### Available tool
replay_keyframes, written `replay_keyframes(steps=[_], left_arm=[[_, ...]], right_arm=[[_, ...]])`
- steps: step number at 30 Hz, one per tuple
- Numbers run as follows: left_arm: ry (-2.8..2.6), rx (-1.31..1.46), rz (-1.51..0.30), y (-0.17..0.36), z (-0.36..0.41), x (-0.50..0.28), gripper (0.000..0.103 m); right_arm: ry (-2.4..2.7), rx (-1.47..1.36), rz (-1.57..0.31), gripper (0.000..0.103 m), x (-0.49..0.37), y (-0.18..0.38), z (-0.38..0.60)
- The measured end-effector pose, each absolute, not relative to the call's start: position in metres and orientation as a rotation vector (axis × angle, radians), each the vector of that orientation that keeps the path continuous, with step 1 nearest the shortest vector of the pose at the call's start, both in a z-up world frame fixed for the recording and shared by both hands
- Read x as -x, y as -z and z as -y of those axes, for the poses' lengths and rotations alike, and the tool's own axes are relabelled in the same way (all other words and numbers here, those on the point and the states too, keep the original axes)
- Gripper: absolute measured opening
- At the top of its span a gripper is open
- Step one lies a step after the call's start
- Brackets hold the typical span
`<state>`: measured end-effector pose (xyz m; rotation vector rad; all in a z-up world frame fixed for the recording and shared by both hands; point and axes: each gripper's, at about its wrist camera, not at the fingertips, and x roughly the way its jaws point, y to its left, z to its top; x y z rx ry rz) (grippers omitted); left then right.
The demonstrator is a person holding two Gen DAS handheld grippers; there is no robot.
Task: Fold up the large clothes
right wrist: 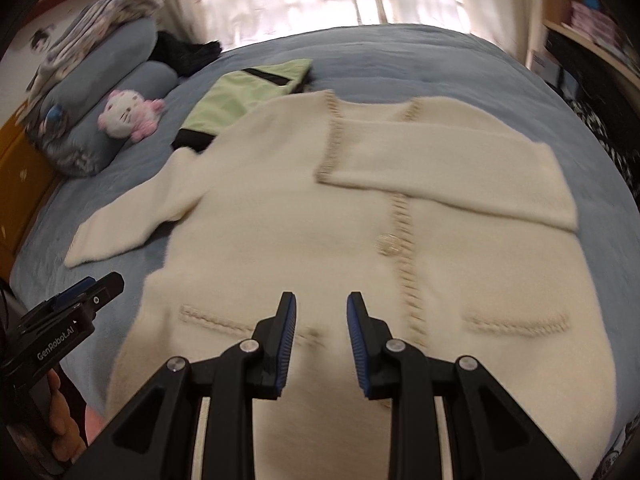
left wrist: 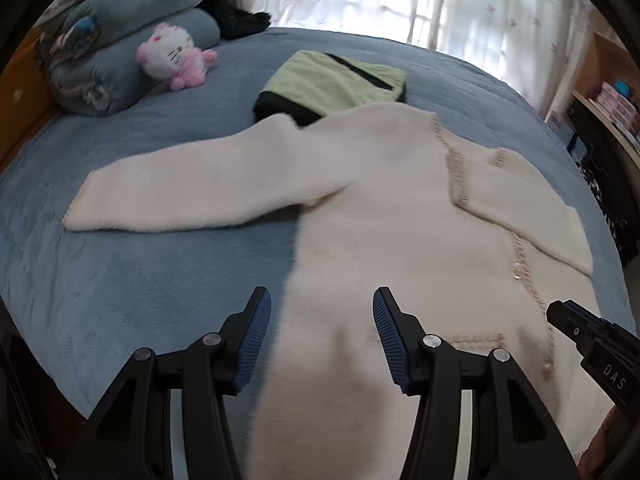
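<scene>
From the left wrist, the left claw [left wrist: 322, 332] hangs spread and empty over the cream cardigan [left wrist: 400, 208], which lies flat on the blue bed [left wrist: 120, 280]. The garment's lower left edge runs up between the fingers without touching the pads. One sleeve [left wrist: 192, 196] still stretches out sideways, and a folded green garment [left wrist: 336, 80] sits just beyond the shoulder. If that sleeve is swung over carelessly it may drag the green piece or bunch unevenly.

From the right wrist, the right claw [right wrist: 321, 340] hovers narrowly parted, gripping nothing, above the hem near the button placket [right wrist: 404, 248]. The other sleeve [right wrist: 460, 176] is already folded across the chest; a hasty lift of the hem could slide it off.
</scene>
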<state>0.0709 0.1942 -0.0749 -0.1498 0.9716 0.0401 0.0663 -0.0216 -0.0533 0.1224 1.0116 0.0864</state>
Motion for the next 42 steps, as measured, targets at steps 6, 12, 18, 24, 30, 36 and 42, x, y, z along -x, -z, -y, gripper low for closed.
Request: replay_keyframes(steps=[6,12,18,24,30,36,42], left_arm=[[-0.085,0.281,-0.990,0.099,-0.274,-0.082,0.052],[-0.076,0.460,-0.977,0.129,-0.356,-0.100,0.052],[-0.084,0.680,-0.959,0.170,-0.437,-0.122,0.052],[-0.053,0.890,-0.908,0.197,-0.482,-0.142,0.052],[-0.119,0.839,-0.891,0.196,-0.483,-0.163,0.030],[-0.212,0.675,-0.862,0.174,-0.466,-0.161,0.007],[-0.208,0.367,-0.738,0.094,-0.388,-0.154,0.006]], right_arm=[[-0.154,-0.052,-1.000,0.026,-0.098,0.063,-0.040],[-0.210,-0.031,-0.985,0.026,-0.141,0.076,-0.101],[-0.254,-0.022,-0.978,0.026,-0.182,0.091,-0.152],[-0.256,-0.005,-0.991,0.026,-0.209,0.107,-0.174],[-0.237,-0.036,-1.015,0.026,-0.223,0.118,-0.170],[-0.237,-0.078,-1.027,0.026,-0.221,0.119,-0.157],[-0.237,-0.133,-1.027,0.026,-0.208,0.112,-0.127]])
